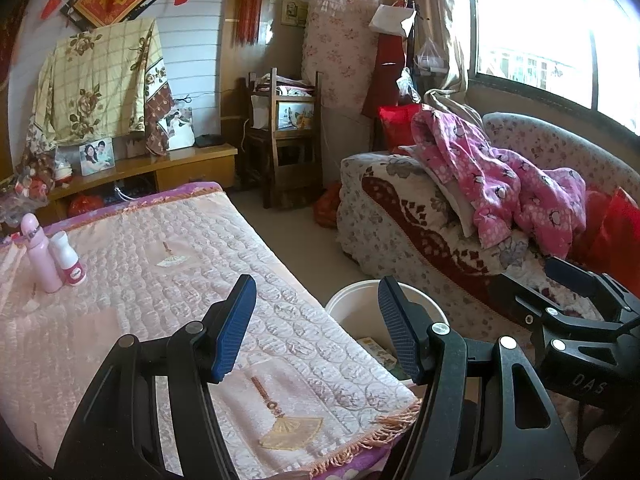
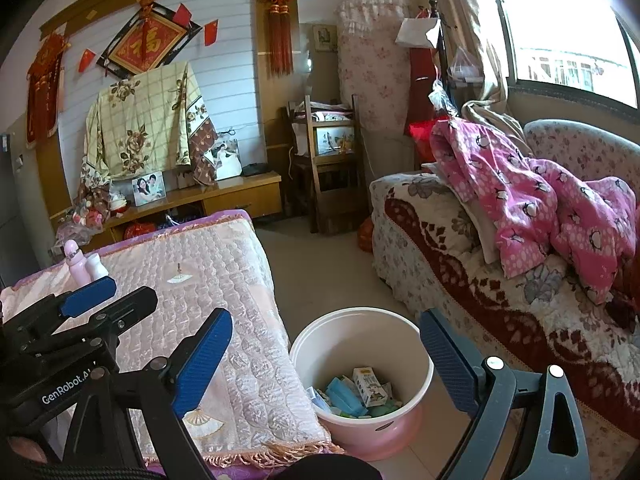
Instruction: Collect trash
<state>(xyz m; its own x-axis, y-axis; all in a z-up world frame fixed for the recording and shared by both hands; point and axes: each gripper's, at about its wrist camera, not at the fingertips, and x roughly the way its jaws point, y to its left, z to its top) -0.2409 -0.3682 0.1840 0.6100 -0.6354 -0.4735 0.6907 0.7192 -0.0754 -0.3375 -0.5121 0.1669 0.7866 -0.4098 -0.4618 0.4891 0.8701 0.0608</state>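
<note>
Far left of the left tool (image 1: 316,328), gaping half-wide and gripping nothing, two glossy pink plastic bottles (image 1: 54,256) are standing on the quilted pink table cover (image 1: 180,260). The right tool (image 2: 326,356), spreading wide and empty, is hovering over a round pink-and-white plastic bucket (image 2: 360,364) holding crumpled cartons.

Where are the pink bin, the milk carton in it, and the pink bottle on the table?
pink bin (image 2: 400,316): right wrist view, far inner wall below the rim.
milk carton (image 2: 370,386): right wrist view, printed front face.
pink bottle (image 1: 40,256): left wrist view, middle of the body.
</note>
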